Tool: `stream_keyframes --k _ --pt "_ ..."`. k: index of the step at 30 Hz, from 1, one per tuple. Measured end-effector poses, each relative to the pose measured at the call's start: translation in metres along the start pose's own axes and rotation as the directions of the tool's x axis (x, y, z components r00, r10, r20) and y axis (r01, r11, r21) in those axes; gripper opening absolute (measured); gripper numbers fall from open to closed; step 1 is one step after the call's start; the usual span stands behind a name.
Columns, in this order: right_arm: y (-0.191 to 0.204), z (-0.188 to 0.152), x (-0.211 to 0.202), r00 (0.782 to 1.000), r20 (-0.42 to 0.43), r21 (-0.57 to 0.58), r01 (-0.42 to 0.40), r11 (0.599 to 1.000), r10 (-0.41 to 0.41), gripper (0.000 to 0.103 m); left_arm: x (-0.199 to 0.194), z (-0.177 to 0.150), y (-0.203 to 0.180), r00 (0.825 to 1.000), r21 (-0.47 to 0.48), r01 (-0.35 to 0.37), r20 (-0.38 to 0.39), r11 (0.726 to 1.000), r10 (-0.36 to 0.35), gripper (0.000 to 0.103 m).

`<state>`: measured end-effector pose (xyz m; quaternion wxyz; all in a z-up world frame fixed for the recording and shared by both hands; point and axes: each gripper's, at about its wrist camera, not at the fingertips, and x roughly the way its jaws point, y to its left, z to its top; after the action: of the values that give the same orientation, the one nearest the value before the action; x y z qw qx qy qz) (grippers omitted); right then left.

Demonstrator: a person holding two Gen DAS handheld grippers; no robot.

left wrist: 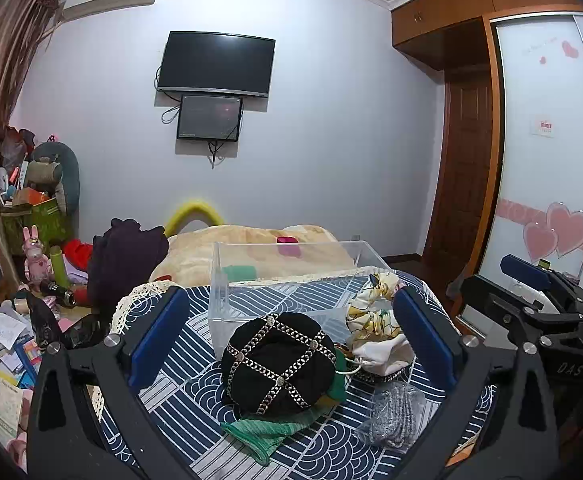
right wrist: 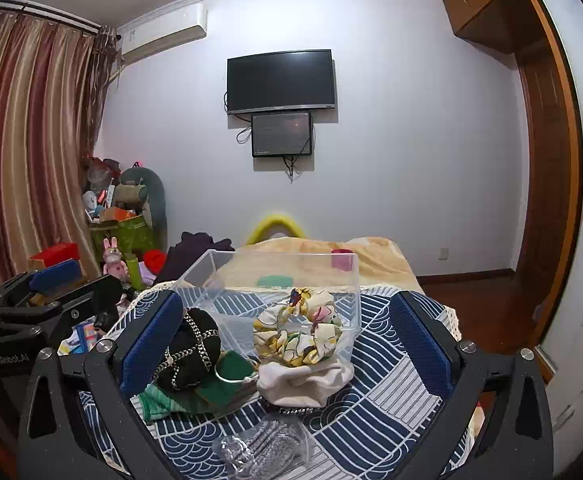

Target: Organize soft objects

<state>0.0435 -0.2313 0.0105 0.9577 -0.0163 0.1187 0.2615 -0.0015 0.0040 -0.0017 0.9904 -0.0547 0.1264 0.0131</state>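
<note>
Both views are evenly and rather dimly lit with a cool bluish cast on the wall (left wrist: 311, 128); the television (left wrist: 215, 63) throws a soft shadow just below and beside itself, with faint glare along its top edge. Fisheye bending curves the ceiling line above the television; corners darken; focus stays fairly sharp.

- Pale lilac wall (right wrist: 391, 140) with a dark TV (right wrist: 280, 81) mounted on it and a smaller screen (right wrist: 281, 134) just below, cables dangling.
- Air conditioner (right wrist: 163, 34) high on the wall, beside striped curtains (right wrist: 27, 140).
- Wooden wardrobe (left wrist: 451, 12) with a sliding door (left wrist: 547, 140) showing pink hearts.
- Dark wooden floor (right wrist: 479, 308).
- Bed (right wrist: 375, 260) under a beige blanket.
- Cluttered corner pile (right wrist: 123, 208), possibly toys and boxes.
</note>
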Motion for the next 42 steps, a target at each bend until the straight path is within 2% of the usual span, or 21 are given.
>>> stream_keyframes --k 42 --pt "0.0001 0.0003 -0.0026 1.0 0.005 0.006 -0.003 1.0 0.003 0.103 -0.0025 0.0013 -0.0039 1.0 0.011 -0.003 0.013 1.0 0.002 0.103"
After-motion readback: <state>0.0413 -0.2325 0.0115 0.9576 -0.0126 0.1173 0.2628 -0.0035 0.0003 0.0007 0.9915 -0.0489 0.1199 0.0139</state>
